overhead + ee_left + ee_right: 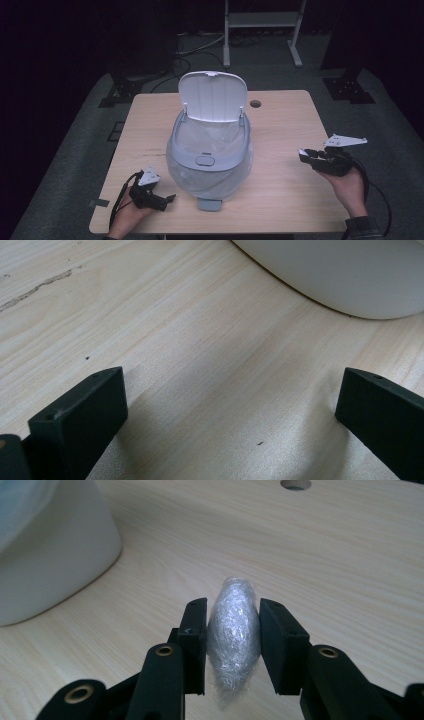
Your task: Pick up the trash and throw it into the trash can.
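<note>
Left gripper (169,198) low over the table (285,125), near the front-left corner, held by the left hand (131,210). Jaws spread wide in the left gripper view, bare wood between them, nothing held. Tips aimed right, toward the base of the bin. Grey three-cornered plate on top, cable looping off toward the front edge.

Mid-table: white pedal bin (210,155), lid (212,96) flipped up and standing open at the back. Clear bag liner (235,175) draped over the rim and down the outside. Grey pedal (209,204) poking out at the front, close to the front edge. Curved white bin wall (345,275) visible at top right of the left gripper view, sitting on the wood; same wall (50,565) at upper left of the right gripper view.

Round cable hole (255,104) in the tabletop near the back edge, right of the lid; also seen at the top of the right gripper view (295,484).

Right gripper (303,154) near the right edge, roughly mid-depth, held by the right hand (347,187), tips pointing left toward the bin. Jaws pinching a crumpled wad of clear plastic wrap (234,630), squeezed from both sides, wad sticking out past the tips. Well apart from the bin. Cannot tell whether the wad touches the table.

Beyond the back edge: white metal stand (262,30) on the grey floor, cables beside it.
</note>
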{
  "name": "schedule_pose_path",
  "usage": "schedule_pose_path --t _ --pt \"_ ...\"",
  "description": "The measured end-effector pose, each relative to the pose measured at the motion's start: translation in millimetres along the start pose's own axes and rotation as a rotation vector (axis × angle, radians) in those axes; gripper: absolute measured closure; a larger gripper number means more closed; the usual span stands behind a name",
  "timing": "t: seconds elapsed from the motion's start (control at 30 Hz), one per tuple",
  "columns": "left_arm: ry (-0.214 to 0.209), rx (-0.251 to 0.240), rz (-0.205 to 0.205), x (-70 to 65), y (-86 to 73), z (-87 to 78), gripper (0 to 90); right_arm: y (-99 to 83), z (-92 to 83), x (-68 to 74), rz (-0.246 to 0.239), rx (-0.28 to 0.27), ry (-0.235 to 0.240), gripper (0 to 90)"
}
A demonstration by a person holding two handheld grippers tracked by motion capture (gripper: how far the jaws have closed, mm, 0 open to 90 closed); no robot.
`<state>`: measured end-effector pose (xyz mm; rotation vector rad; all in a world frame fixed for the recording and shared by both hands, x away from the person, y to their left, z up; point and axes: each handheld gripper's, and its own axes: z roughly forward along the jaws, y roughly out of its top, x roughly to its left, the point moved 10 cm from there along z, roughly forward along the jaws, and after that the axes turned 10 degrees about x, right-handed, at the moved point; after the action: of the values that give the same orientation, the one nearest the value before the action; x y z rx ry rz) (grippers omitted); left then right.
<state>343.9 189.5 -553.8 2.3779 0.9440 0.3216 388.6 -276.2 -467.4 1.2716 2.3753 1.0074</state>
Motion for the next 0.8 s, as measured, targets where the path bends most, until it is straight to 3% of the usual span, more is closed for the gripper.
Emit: schedule_pose_path --t 0.47,0.8 --pt "0.0 -0.001 0.0 -0.1 0.1 0.0 0.0 25.6 -25.0 22.1 -0.062 -0.068 0.055 64.4" --pt "0.001 -0.001 0.0 0.0 0.1 0.0 0.0 43.6 -38.0 45.9 -0.12 -0.101 0.109 64.4"
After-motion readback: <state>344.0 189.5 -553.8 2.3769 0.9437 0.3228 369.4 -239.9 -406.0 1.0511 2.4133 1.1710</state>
